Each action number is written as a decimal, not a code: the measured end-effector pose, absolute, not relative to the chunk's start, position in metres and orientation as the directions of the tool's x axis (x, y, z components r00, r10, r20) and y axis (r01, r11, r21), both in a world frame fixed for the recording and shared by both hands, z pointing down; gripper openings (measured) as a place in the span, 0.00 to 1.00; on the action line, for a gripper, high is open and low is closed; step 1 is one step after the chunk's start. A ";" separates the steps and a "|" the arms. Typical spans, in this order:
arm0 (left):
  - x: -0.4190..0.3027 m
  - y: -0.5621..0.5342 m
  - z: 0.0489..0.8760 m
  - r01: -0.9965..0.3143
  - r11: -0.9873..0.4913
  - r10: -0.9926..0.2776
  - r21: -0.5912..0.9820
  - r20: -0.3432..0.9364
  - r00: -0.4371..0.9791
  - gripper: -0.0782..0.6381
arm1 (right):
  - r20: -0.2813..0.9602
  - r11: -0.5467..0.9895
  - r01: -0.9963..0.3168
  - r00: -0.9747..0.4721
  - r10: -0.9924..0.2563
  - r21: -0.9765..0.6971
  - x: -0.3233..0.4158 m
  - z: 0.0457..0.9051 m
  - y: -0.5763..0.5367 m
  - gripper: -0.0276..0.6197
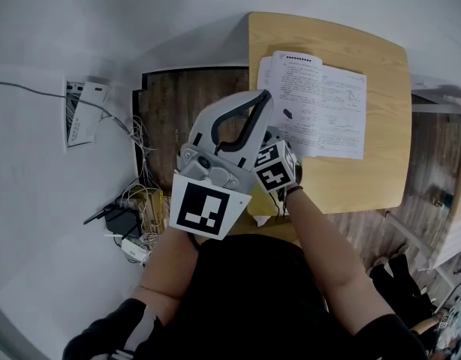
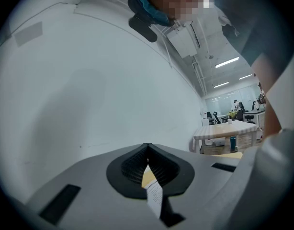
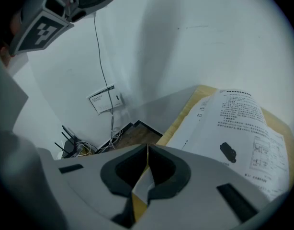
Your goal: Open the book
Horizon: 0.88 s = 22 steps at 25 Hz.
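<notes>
The left gripper, a grey two-jaw tool with a black-and-white marker cube, has its jaws pressed together on nothing and faces a plain white wall. The right gripper, tilted downward, also has its jaws together and empty. The white open book of printed pages lies flat just beyond and to the right of the right jaw tips, clear of them. It rests on a light wooden table. In the head view the left jaw tip overlaps the book's left edge. Farther left, a black router with tangled cables sits against the wall.
</notes>
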<state>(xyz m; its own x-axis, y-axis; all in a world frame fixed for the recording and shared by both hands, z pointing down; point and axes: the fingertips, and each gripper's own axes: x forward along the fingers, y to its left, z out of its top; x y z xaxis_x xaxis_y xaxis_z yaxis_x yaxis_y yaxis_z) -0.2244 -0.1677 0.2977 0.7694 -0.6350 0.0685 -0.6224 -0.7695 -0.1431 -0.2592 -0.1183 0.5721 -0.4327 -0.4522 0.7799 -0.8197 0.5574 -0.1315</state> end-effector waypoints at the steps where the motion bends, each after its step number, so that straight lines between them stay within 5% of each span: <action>1: -0.223 -0.167 0.298 -0.621 -0.771 -0.634 -0.142 0.068 0.770 0.12 | 0.777 0.552 -0.824 -0.430 -0.460 -0.129 -0.257 0.572 -0.115 0.09; 22: -0.147 -0.156 0.296 -0.611 -0.774 -0.628 -0.167 0.081 0.774 0.12 | 0.589 0.520 -0.835 -0.515 -0.623 -0.181 -0.184 0.492 -0.105 0.09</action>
<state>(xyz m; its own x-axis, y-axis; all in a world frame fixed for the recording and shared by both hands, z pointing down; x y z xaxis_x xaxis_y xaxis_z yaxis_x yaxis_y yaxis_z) -0.1470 -0.1561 0.2956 0.7739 -0.6280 0.0814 -0.6105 -0.7741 -0.1674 -0.1837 -0.1053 0.4920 -0.5152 -0.6225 0.5891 -0.8349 0.5199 -0.1807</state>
